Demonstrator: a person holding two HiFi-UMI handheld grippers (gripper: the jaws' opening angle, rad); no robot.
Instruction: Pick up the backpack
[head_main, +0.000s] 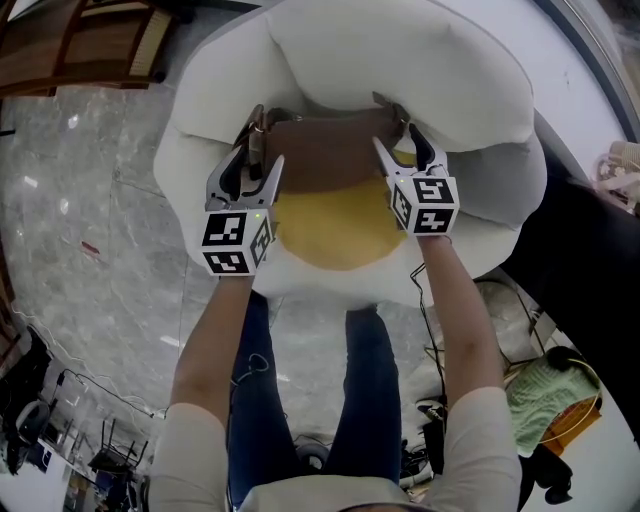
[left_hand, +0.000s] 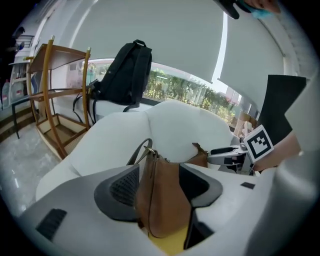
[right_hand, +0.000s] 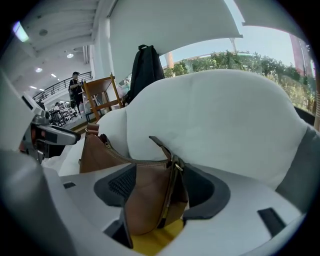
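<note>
White armchair (head_main: 480, 150) bears a yellow cushion (head_main: 335, 235); the brown backpack (head_main: 325, 150) lies on it, unlifted; my left hand-held gripper (head_main: 262, 150) and right hand-held gripper (head_main: 396, 140) straddle its ends, jaws apart, unclamped; I judge closing and lifting remain.

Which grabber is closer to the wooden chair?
Left. The left gripper straddles the brown bag at the end on the wooden chair side; the right gripper straddles the bag's far end.
</note>
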